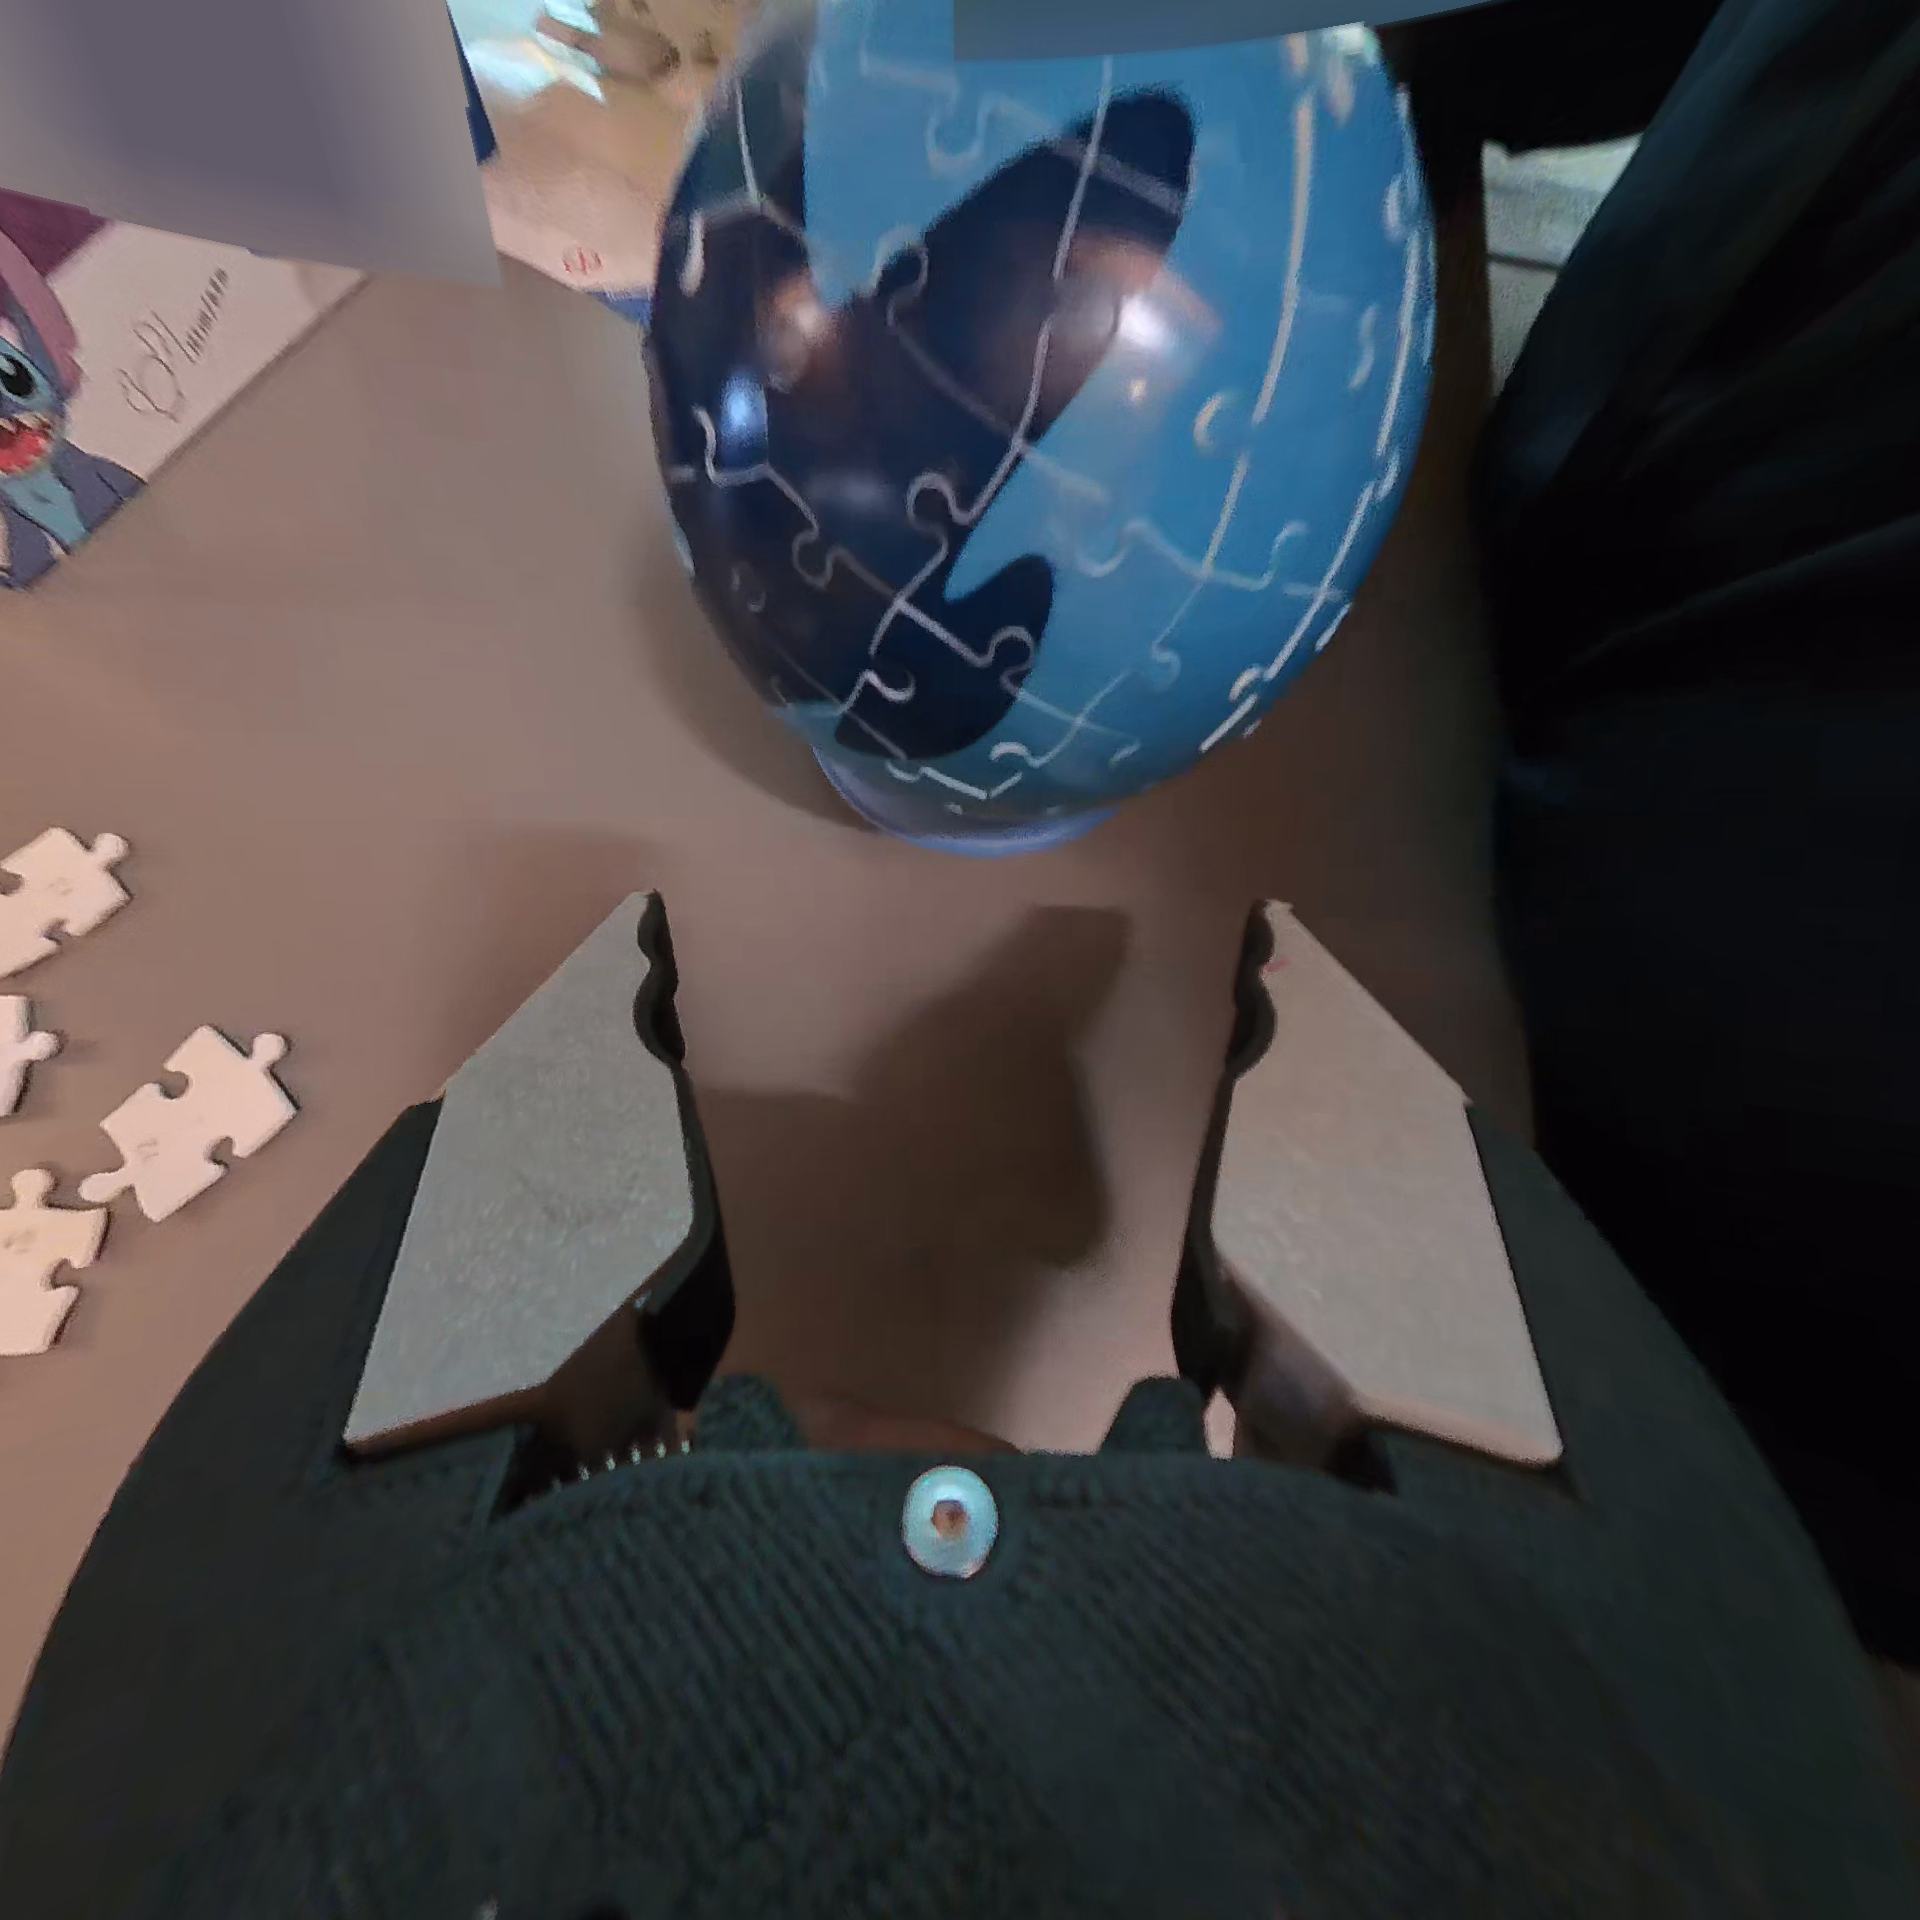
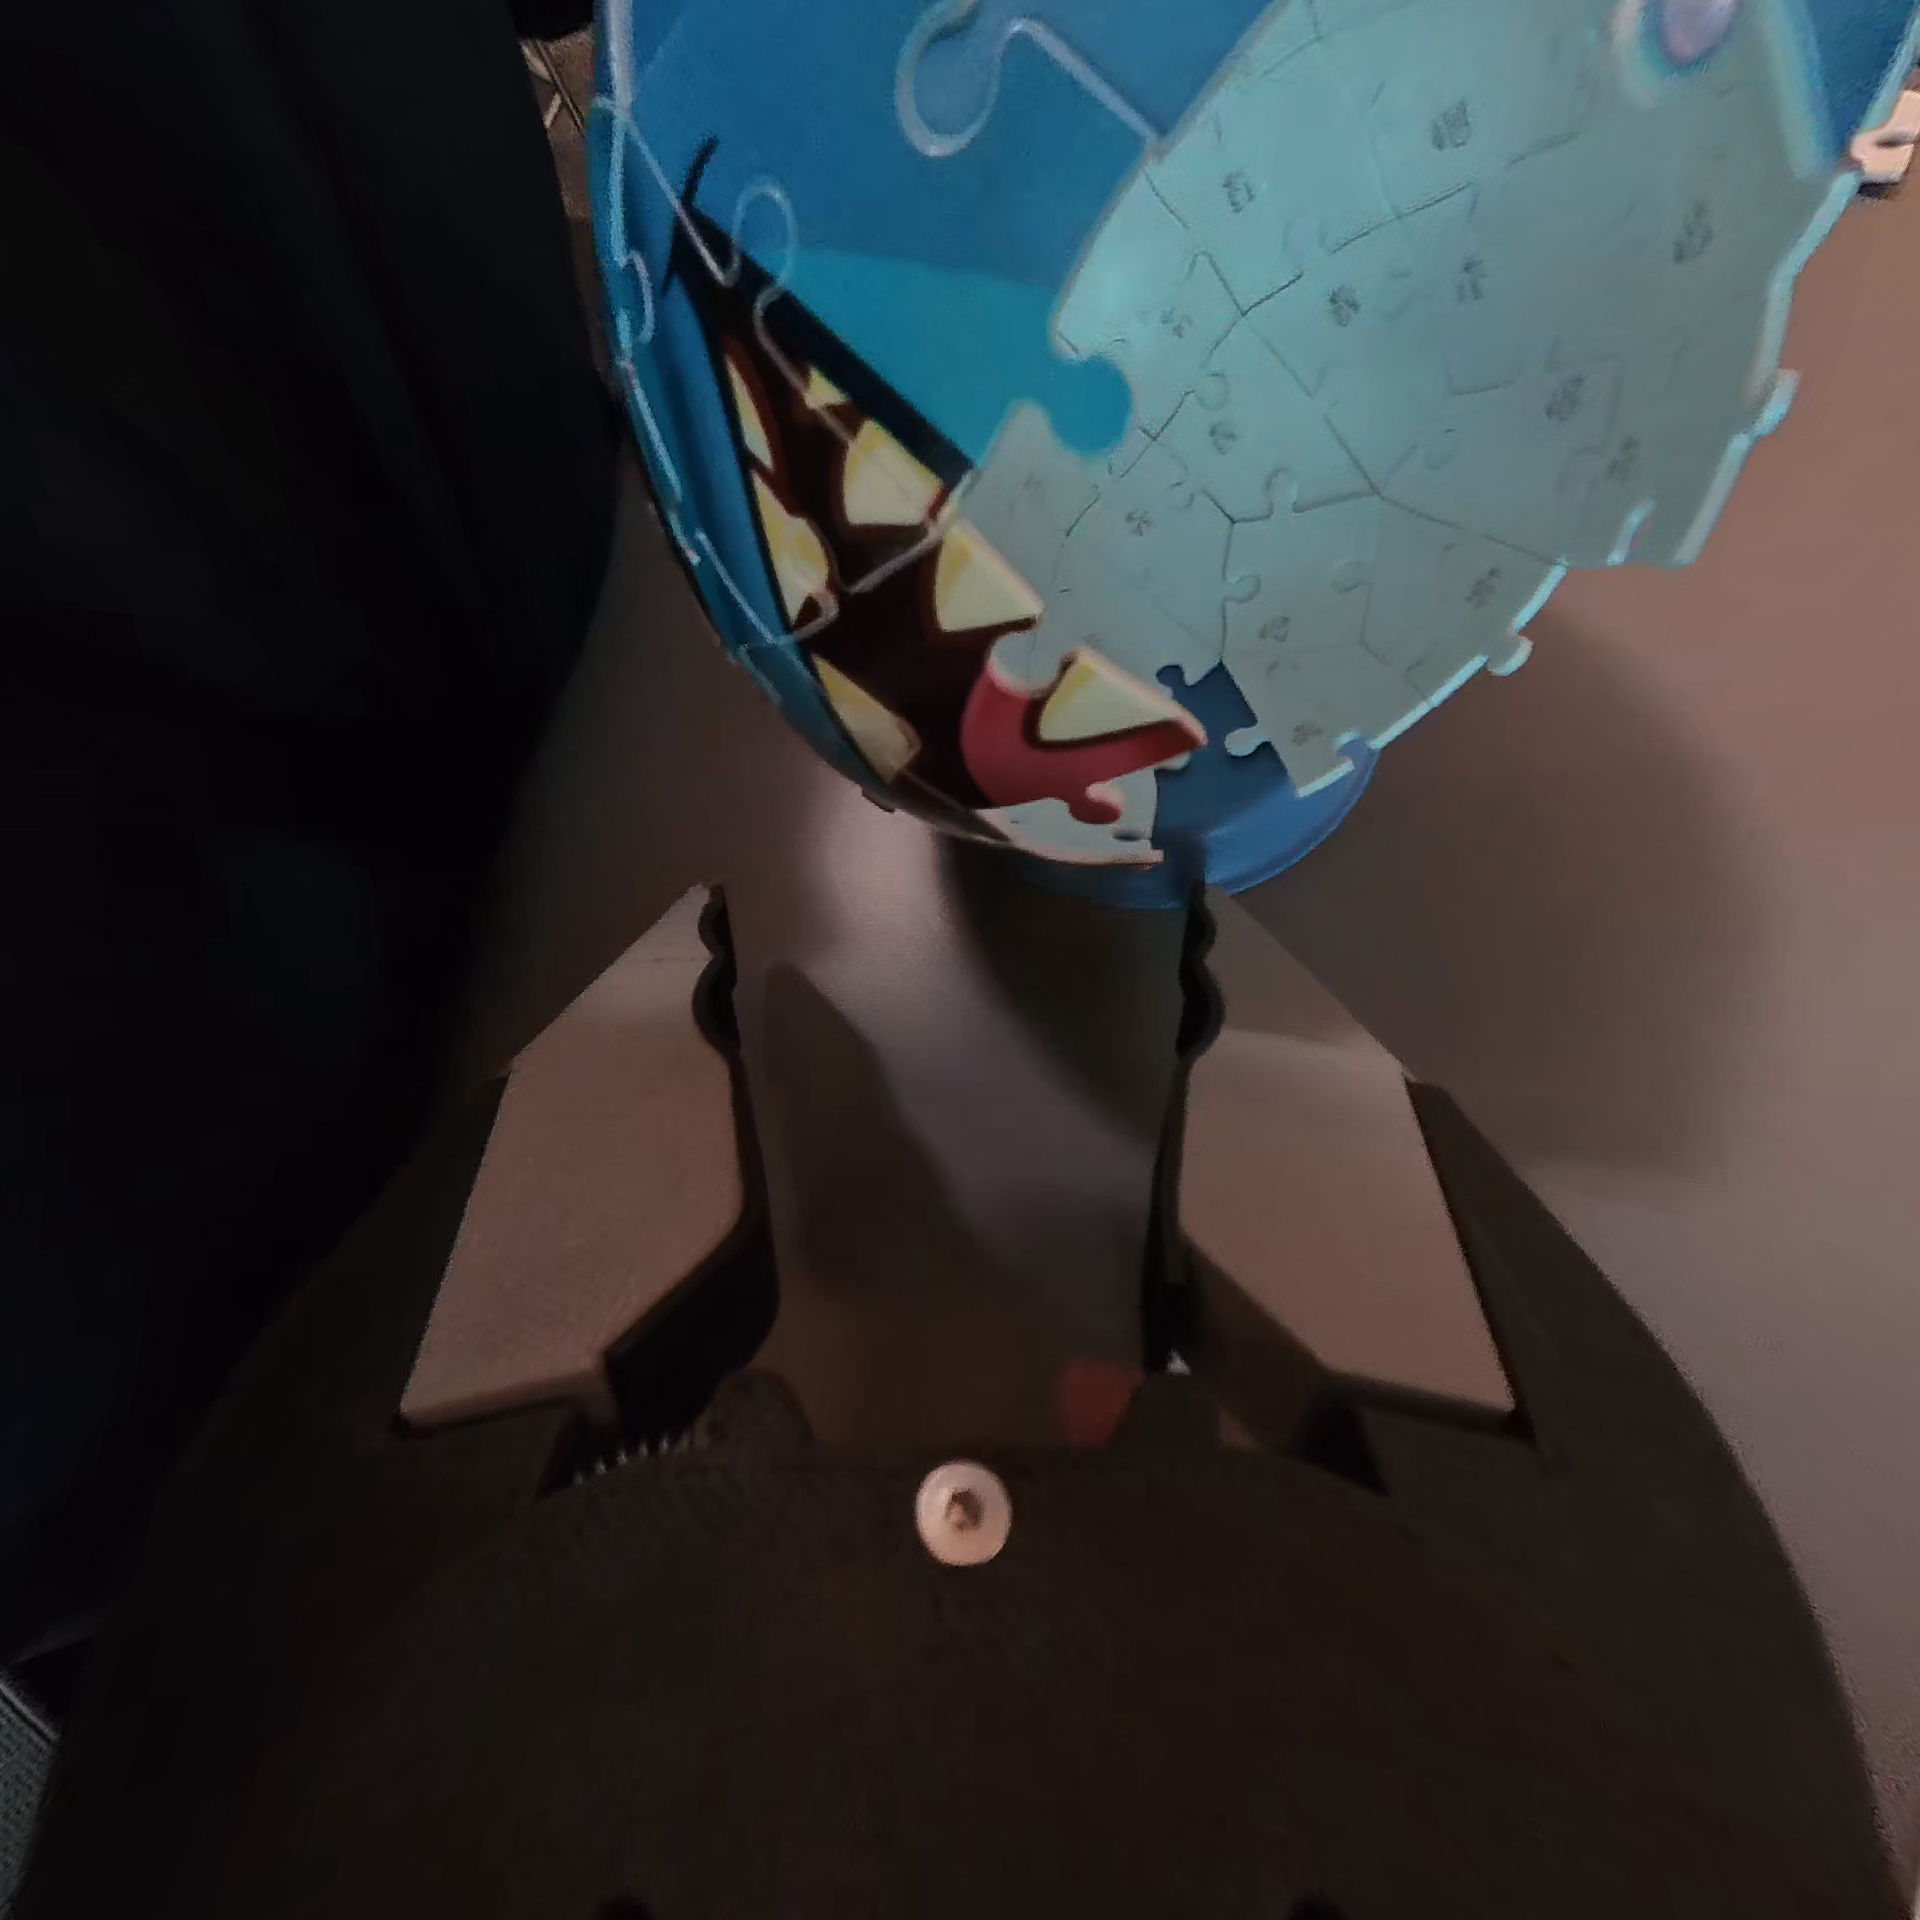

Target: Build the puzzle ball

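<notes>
A partly built blue puzzle ball (image 1: 1049, 436) stands on a blue ring base (image 1: 966, 831) on the brown table. In the left wrist view it shows a dark eye patch. My left gripper (image 1: 956, 914) is open and empty, just short of the ball's base. In the right wrist view the ball (image 2: 883, 416) shows a toothed mouth, and an open gap shows the pale inside of the far pieces (image 2: 1403, 416). My right gripper (image 2: 956, 914) is open and empty, its right fingertip (image 2: 1195, 925) close under the ball's lower edge.
Several loose white puzzle pieces (image 1: 197, 1122) lie face down on the table at the left. A box with a cartoon picture (image 1: 125, 384) lies at the far left. A dark-clothed person (image 1: 1714, 623) is at the right, and shows in the right wrist view (image 2: 260, 623) at the left. Tip to tip, the grippers are about 12 cm apart.
</notes>
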A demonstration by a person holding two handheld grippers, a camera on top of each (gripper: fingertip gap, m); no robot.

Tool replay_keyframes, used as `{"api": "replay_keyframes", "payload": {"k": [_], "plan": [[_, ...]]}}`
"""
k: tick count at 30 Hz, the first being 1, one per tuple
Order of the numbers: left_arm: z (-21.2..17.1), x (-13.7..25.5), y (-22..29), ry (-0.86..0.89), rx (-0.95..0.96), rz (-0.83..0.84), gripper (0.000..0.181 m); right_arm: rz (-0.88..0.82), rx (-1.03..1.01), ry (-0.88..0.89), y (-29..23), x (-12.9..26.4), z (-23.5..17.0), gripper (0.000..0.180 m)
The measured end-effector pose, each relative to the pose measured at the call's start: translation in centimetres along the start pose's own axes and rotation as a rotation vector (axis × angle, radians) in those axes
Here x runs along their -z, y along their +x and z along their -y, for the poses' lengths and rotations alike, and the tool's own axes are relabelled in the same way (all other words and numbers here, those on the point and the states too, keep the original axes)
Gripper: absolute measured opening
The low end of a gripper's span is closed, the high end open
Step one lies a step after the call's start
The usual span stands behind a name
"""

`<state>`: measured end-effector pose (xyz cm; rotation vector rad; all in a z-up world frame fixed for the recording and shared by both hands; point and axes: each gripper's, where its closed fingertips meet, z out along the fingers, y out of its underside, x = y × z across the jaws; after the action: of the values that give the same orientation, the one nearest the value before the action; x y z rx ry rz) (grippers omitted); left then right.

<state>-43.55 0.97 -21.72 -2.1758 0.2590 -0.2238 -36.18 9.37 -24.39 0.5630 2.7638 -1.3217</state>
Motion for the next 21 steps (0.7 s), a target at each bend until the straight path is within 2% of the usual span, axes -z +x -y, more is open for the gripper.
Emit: {"api": "replay_keyframes", "payload": {"k": [6, 10, 16, 18, 21], "plan": [[1.9, 0.7, 0.2, 0.078, 0.022, 0.07, 0.108, 0.051, -0.008, 0.022, -1.7, -0.2, 0.3, 0.079], [2.9, 1.0, 0.6, 0.097, 0.018, 0.105, 0.109, -0.008, 0.021, 0.013, -0.5, 0.4, 0.0, 0.079], [4.7, 0.9, 0.6, 0.084, 0.005, 0.199, 0.107, -0.037, 0.026, 0.156, 1.5, 1.7, 1.9, 0.084], [4.6, 0.5, 0.9, 0.052, -0.012, 0.198, 0.108, -0.067, 0.026, 0.126, 2.5, 1.3, 1.8, 0.086], [4.4, -0.1, 1.3, 0.033, -0.014, 0.179, 0.108, -0.021, 0.016, 0.04, 2.4, 0.2, 0.9, 0.088]]}}
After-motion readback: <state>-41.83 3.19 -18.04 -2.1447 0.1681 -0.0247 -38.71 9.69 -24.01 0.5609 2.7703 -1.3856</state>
